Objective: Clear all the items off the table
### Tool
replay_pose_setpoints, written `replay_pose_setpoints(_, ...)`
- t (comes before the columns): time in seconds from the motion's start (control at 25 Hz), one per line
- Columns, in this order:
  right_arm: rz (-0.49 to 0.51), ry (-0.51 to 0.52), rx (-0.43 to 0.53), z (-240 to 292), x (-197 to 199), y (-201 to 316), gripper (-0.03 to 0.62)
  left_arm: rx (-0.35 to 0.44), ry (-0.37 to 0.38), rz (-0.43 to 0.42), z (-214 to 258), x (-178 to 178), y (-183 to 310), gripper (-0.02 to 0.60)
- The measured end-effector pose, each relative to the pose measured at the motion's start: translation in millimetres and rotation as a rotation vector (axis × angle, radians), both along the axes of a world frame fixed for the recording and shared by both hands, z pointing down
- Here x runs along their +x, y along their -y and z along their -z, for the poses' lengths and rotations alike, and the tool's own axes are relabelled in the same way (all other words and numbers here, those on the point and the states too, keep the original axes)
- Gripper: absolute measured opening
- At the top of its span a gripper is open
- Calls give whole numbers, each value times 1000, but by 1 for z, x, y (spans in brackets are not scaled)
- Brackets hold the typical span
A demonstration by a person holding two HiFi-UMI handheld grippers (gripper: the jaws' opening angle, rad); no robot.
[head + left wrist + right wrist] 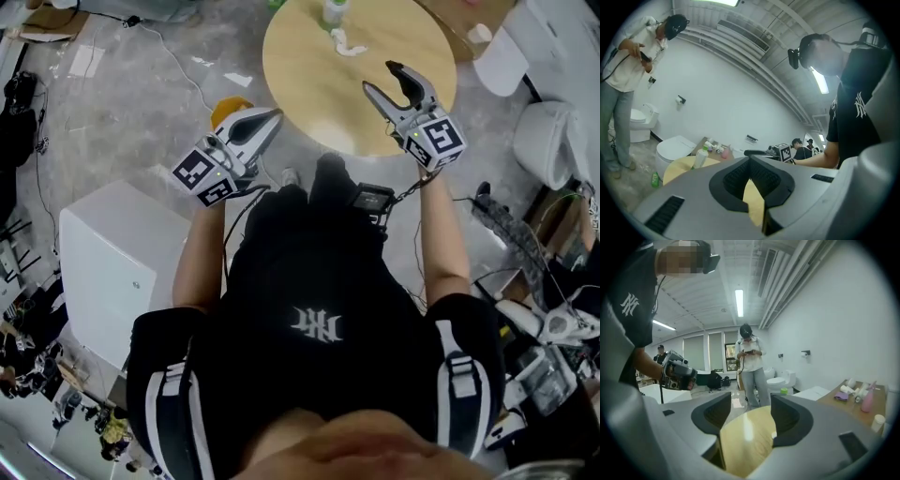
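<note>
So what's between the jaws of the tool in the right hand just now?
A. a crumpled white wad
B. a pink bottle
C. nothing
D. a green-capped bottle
C: the right gripper has its jaws apart, and only the bare top of the round wooden table shows through the gap. The green-capped bottle stands farther off on the table.

One round counter (309,84) holds one white bottle (334,11) at twelve o'clock and one crumpled white scrap (348,43) beside it. On the floor: one green bottle (655,179), two toilets (641,123) (674,151).
</note>
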State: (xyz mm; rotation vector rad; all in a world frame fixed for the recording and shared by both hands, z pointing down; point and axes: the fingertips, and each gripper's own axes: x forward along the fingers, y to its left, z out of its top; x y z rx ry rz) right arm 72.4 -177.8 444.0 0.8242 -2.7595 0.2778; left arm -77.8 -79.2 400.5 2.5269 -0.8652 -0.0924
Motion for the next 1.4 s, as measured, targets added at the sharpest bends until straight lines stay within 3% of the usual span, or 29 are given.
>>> replay_pose_setpoints(0.12, 52, -36, -76, -51, -8, 24, 272, -66, -8, 50, -26, -3, 12, 12)
replay_pose_setpoints(0.2, 74, -64, -132, -84, -10, 40, 330, -104, -25, 82, -41, -2, 23, 12)
replay_pose_setpoints(0.28, 93, -101, -165, -112, -13, 57, 334, -140, 5, 115, -61, -5, 32, 12)
replay_pose_setpoints(0.52, 177, -259, -158, -182, -32, 89, 371, -224, 29, 206, -104, -17, 42, 12)
replay_pose_setpoints(0.76, 253, -374, -159, -224, -42, 100, 371, -275, 30, 234, -132, -12, 44, 12)
replay_pose_setpoints(0.88, 266, -429, -157, -238, -39, 100, 282, -287, 29, 233, -139, -7, 45, 12)
replay_pose_setpoints(1.04, 263, -499, -168, -244, -47, 96, 226, -283, 35, 230, -132, -22, 38, 12)
replay_pose_setpoints(1.2, 239, -519, -166, -240, -46, 96, 77, -264, 39, 231, -122, -30, 32, 12)
replay_pose_setpoints(1.4, 207, -494, -157, -214, -38, 87, 44, -208, 38, 229, -102, -36, 28, 12)
